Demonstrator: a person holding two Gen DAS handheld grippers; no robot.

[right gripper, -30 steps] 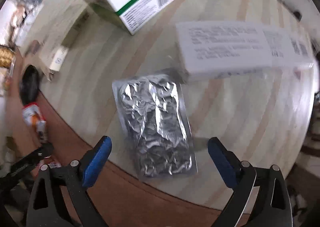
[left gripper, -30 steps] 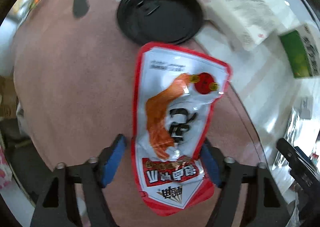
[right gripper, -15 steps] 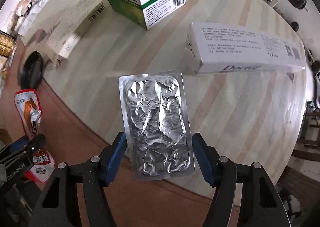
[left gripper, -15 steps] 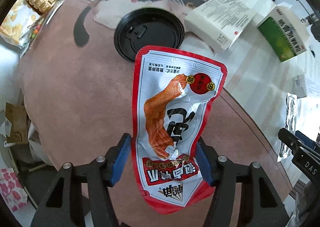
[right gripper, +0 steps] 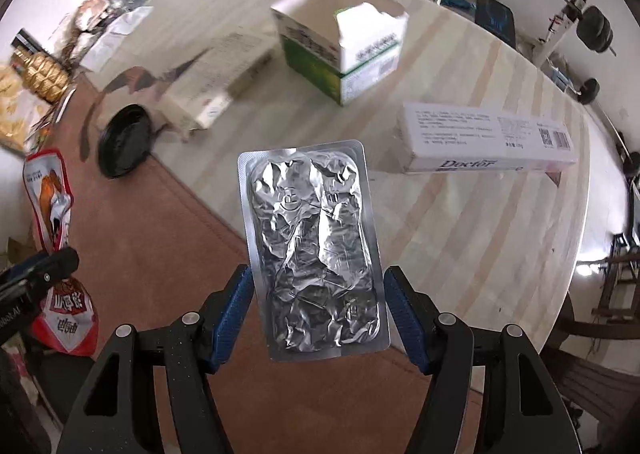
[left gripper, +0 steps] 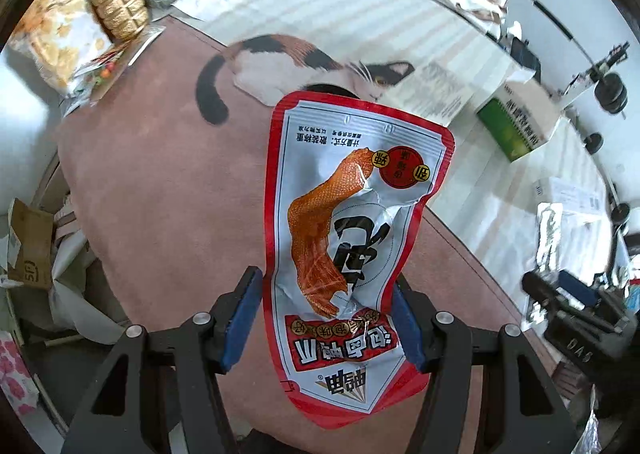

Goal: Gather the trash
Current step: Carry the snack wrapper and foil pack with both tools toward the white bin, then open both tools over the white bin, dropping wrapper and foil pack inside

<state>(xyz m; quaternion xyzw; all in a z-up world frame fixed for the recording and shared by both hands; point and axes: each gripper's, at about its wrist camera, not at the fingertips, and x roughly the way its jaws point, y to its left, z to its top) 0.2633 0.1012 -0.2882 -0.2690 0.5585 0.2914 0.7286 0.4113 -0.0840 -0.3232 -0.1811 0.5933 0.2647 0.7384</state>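
Left gripper (left gripper: 326, 320) clamps snack wrapper (left gripper: 352, 222); right gripper (right gripper: 322, 318), jaws just closed, clamps foil blister (right gripper: 314, 246); both lifted clear of surface (right gripper: 480, 222) for disposal.

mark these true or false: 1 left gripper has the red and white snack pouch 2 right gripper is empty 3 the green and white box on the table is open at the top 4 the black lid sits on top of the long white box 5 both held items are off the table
1. True: the left gripper is shut on the snack pouch.
2. False: the right gripper is shut on a foil blister pack.
3. True: the green and white box has its top flaps open.
4. False: the black lid lies on the table, far from the long white box.
5. True: both hang clear above it.
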